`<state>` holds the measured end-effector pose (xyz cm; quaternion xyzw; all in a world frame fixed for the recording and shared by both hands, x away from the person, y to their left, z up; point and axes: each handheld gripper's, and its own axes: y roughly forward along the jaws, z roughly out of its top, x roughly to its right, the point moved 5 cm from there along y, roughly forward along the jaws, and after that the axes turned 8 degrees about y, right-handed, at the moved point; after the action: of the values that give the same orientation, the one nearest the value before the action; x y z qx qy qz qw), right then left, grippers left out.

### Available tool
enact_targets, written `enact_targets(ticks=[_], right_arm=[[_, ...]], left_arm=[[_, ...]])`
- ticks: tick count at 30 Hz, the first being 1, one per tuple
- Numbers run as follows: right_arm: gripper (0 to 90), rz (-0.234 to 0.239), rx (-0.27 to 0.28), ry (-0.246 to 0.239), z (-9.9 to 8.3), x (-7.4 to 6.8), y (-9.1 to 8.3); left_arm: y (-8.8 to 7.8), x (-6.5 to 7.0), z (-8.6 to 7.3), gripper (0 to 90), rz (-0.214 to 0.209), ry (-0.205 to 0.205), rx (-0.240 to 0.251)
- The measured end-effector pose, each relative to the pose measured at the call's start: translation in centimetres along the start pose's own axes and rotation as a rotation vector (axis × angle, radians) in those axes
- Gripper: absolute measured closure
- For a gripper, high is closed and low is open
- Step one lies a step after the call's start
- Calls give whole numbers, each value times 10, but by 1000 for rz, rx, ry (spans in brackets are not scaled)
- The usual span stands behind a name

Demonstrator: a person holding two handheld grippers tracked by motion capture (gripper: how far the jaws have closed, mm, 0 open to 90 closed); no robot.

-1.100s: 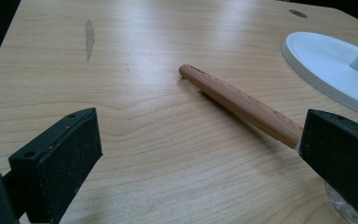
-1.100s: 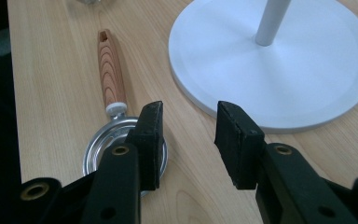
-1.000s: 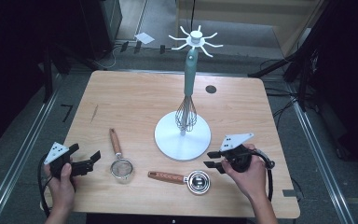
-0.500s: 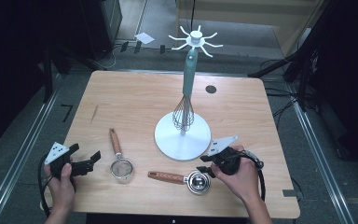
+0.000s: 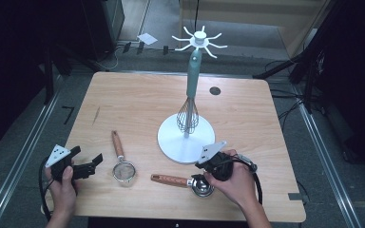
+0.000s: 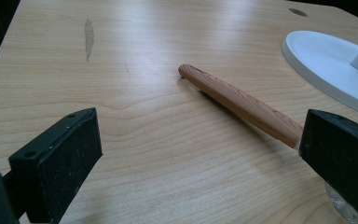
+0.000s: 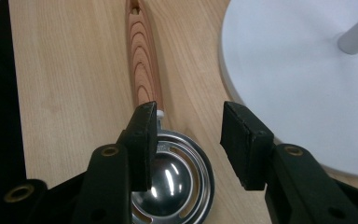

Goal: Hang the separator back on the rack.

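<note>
Utensils: one whisk (image 5: 187,115) on stand (image 5: 186,138), one strainer (image 5: 123,169), one scoop (image 5: 202,184).

bright table, pitch-dark surroundings, all a bit soft

light comes from overhead: the table (image 5: 138,102) is evenly lit with short soft shadows, while the floor around it goes nearly black. high view is kinda low-res and fuzzy. in the left gripper view there's a pale sheen on the wood and the near jaws are blurry. in the right gripper view the metal cup (image 7: 170,179) throws small glints and the white base (image 7: 289,70) is almost blown out.
</note>
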<state>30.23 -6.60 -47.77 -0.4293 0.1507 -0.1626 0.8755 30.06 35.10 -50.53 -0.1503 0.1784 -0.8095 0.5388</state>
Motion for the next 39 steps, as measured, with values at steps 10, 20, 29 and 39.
enact_targets(ticks=[10,20,29,39], right_arm=[[599,23,-58,-45,5,-11,14],[617,37,-115,-61,6,-17,26],[617,37,-161,-71,8,-22,38],[658,36,-200,-59,8,-22,45]], left_arm=[[0,0,0,0,0,0,0],[0,0,0,0,1,2,-2],[0,0,0,0,3,3,-4],[0,0,0,0,4,3,-4]])
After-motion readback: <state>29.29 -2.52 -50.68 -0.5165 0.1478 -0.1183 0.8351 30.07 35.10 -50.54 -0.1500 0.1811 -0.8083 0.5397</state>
